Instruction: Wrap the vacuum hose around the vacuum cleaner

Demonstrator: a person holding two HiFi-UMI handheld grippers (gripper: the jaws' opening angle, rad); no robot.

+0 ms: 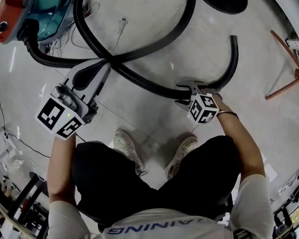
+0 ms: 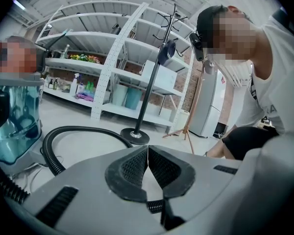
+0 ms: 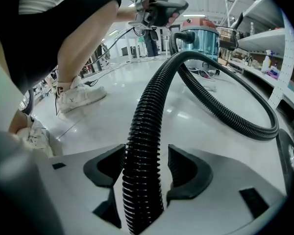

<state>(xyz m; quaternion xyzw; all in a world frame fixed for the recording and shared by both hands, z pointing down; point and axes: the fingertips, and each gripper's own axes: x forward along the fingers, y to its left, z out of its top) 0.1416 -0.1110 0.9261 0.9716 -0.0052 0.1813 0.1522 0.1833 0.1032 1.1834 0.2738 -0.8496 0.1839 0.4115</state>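
My left fingers [image 2: 130, 173] are closed; my right fingers [image 3: 186, 173] stand open around the vacuum hose [image 3: 144, 146]. Unclamped, it may slide free.

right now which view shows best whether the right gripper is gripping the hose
The right gripper view: the hose runs between the right gripper's jaws, which stand apart, unclamped. The head view hides that spot under the gripper; the left gripper view shows only another loop.
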